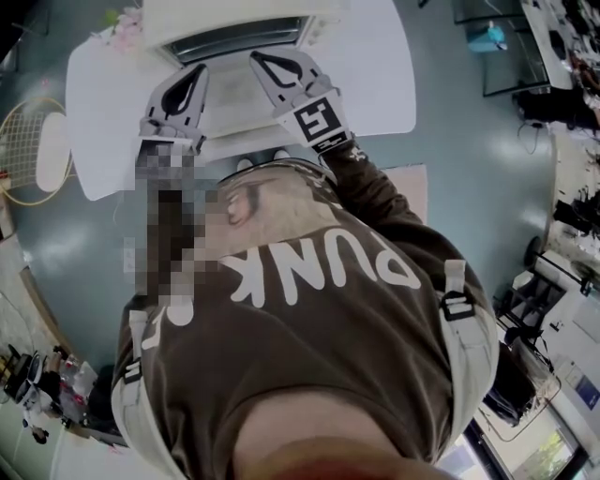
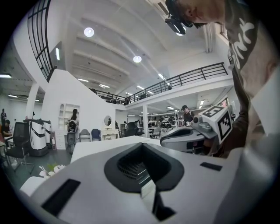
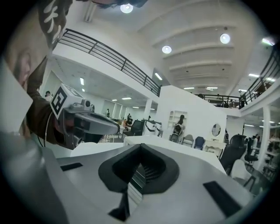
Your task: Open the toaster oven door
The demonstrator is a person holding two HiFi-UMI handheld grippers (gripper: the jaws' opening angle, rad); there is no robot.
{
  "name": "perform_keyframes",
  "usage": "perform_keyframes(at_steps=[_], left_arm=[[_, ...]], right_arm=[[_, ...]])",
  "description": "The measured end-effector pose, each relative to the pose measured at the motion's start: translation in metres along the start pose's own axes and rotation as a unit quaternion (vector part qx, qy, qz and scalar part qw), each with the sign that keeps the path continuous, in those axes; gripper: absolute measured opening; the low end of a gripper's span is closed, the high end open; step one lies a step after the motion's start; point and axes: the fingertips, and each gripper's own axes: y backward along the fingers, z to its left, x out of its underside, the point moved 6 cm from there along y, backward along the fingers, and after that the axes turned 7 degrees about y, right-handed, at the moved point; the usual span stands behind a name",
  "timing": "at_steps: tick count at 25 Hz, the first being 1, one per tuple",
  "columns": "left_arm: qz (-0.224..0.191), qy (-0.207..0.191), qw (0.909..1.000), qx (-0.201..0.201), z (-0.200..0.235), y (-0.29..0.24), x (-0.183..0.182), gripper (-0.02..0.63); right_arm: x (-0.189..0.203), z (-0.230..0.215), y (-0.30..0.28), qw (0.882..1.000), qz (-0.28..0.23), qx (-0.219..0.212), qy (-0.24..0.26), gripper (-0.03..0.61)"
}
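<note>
The white toaster oven [image 1: 239,33] stands at the far side of a white table [image 1: 375,75], and its dark glass door faces me. My left gripper [image 1: 199,69] and my right gripper [image 1: 255,57] are side by side just in front of the door, pointing at it, apart from it. Both have their jaws together with nothing between them. In the left gripper view the left gripper [image 2: 142,146] is shut, with the right gripper [image 2: 192,133] beside it. In the right gripper view the right gripper [image 3: 140,146] is shut too, with the left gripper [image 3: 87,122] alongside.
Pink flowers [image 1: 122,23] lie at the table's far left corner. A racket [image 1: 28,150] rests on the floor to the left. Desks and equipment [image 1: 562,84] line the right side. The person's brown shirt [image 1: 319,309] fills the lower part of the head view.
</note>
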Motion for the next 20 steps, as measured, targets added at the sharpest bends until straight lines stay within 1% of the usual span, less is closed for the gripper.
perform_keyframes(at_steps=[5, 10, 20], left_arm=[[0.000, 0.008, 1.0000, 0.005, -0.0069, -0.0039, -0.0018, 0.003], [0.001, 0.009, 0.9999, 0.008, -0.0066, -0.0064, 0.0024, 0.003], [0.000, 0.002, 0.9999, 0.011, -0.0089, -0.0101, 0.0006, 0.003]], right_arm=[[-0.0029, -0.0017, 0.0030, 1.000, 0.003, -0.001, -0.003, 0.009], [0.0028, -0.0021, 0.0024, 1.000, 0.015, -0.004, -0.007, 0.008], [0.0014, -0.0071, 0.0043, 1.000, 0.018, 0.000, -0.007, 0.008]])
